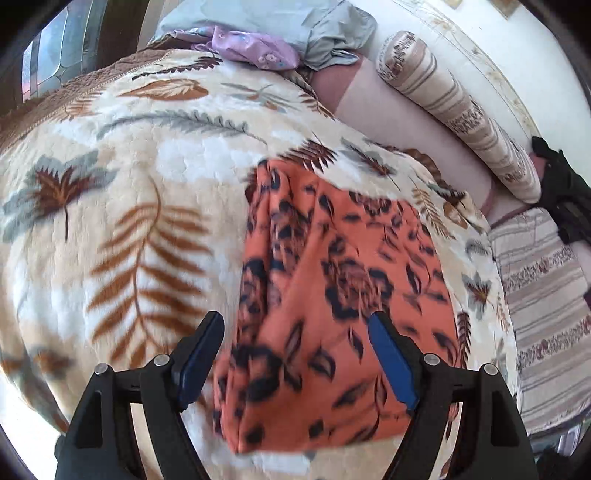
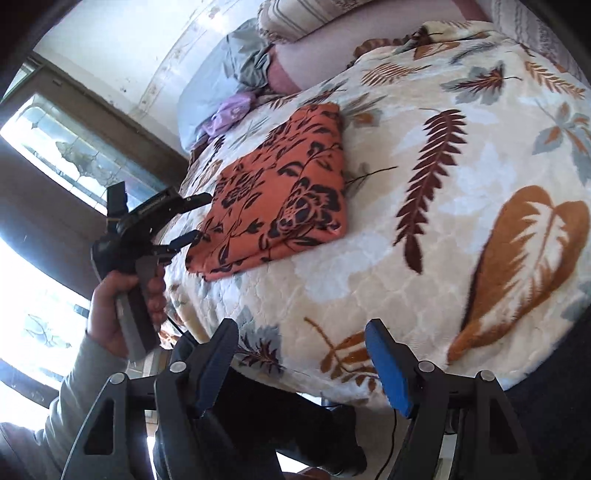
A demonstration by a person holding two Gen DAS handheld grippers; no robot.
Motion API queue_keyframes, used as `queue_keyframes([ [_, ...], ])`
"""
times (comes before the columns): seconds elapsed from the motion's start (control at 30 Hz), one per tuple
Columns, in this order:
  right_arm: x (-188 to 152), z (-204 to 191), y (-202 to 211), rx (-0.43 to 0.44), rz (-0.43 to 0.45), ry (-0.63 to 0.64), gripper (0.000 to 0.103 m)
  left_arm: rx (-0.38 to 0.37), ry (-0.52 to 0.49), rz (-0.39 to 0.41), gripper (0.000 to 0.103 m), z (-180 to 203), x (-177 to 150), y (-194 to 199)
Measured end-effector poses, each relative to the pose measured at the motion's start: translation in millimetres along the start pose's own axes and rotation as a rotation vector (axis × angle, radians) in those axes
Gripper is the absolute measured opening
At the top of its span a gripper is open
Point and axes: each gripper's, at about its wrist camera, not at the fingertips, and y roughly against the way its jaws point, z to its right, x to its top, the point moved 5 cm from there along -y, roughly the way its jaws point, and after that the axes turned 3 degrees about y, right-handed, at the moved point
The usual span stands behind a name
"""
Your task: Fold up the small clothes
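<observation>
An orange garment with a dark floral print lies folded into a flat rectangle on the leaf-patterned blanket. My left gripper is open, its blue-padded fingers either side of the garment's near end, just above it. In the right wrist view the same garment lies near the bed's edge, with the left gripper open at its end and a hand on the handle. My right gripper is open and empty, over the blanket's near edge, well apart from the garment.
A heap of grey-blue cloth and a lilac floral piece lie at the far end of the bed. A striped bolster lies along the white wall. A striped cover is on the right. A window is beside the bed.
</observation>
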Motion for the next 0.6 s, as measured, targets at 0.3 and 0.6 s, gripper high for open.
queue_keyframes([
  [0.3, 43, 13, -8, 0.131, 0.021, -0.110, 0.075, 0.062, -0.092, 0.034, 0.081, 6, -10, 20],
  [0.6, 113, 35, -53, 0.143, -0.047, -0.213, 0.075, 0.054, -0.121, 0.024, 0.081, 0, -11, 8],
])
